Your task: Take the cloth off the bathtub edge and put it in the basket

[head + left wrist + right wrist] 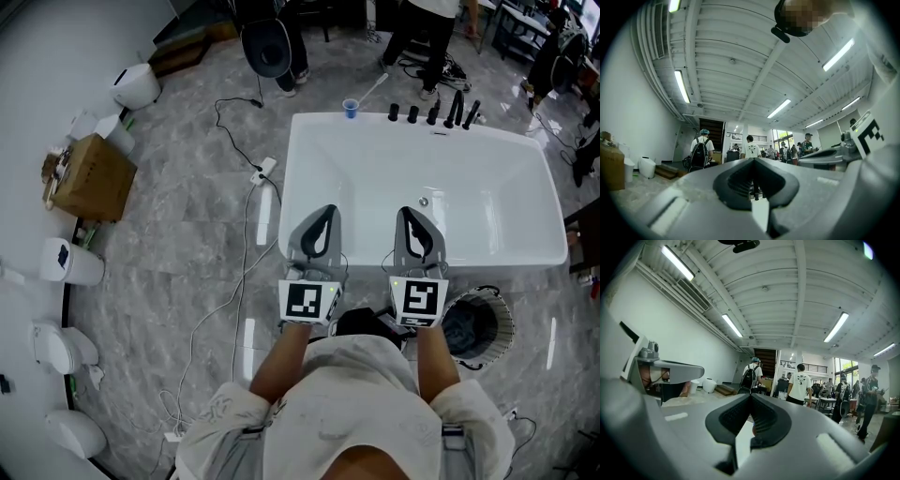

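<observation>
Our left tool and right tool hover closed, empty; we judge the cloth in the basket soft, light, best pinched at a fold.

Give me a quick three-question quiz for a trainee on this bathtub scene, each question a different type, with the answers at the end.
1. True or false: the right tongs stand wide open.
2. Multiple choice: relative to the bathtub, the wire basket stands A) inside it, B) on the floor by its near right corner, C) on its far rim.
3. Fill in: a small blue ___ stands on the bathtub's far rim.

Key
1. False: they are shut, with nothing between them.
2. B
3. cup
</observation>
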The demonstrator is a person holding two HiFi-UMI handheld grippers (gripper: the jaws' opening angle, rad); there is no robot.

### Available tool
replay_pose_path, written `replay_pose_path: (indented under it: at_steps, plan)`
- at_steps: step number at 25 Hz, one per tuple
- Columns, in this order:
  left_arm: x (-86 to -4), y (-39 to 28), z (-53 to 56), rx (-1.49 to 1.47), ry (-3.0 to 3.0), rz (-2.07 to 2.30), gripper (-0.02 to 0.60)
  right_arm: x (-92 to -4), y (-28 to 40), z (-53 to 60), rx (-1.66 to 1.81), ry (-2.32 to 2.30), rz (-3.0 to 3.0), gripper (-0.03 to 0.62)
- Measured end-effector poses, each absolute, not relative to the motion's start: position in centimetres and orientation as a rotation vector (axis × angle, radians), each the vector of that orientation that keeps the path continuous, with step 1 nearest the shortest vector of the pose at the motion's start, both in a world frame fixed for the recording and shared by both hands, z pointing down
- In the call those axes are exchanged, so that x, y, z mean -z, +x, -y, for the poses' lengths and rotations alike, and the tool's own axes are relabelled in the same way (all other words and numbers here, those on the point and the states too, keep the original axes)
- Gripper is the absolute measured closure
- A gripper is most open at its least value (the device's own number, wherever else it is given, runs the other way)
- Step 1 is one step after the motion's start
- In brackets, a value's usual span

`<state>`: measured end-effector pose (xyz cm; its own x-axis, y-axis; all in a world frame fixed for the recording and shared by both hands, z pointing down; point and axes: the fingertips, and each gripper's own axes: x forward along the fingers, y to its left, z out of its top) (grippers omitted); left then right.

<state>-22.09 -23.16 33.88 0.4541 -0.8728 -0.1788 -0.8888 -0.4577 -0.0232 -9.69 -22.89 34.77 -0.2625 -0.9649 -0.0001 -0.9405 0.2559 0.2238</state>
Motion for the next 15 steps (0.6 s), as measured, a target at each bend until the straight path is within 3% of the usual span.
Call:
replay_pose_path:
  at_steps: [15]
  plan:
    - [-33.8,-24.2,23.2,-0.221,-2.565,-1.604,0.581,-34.5,-11.9,24.0,0.284,1.811,2.4,0.592]
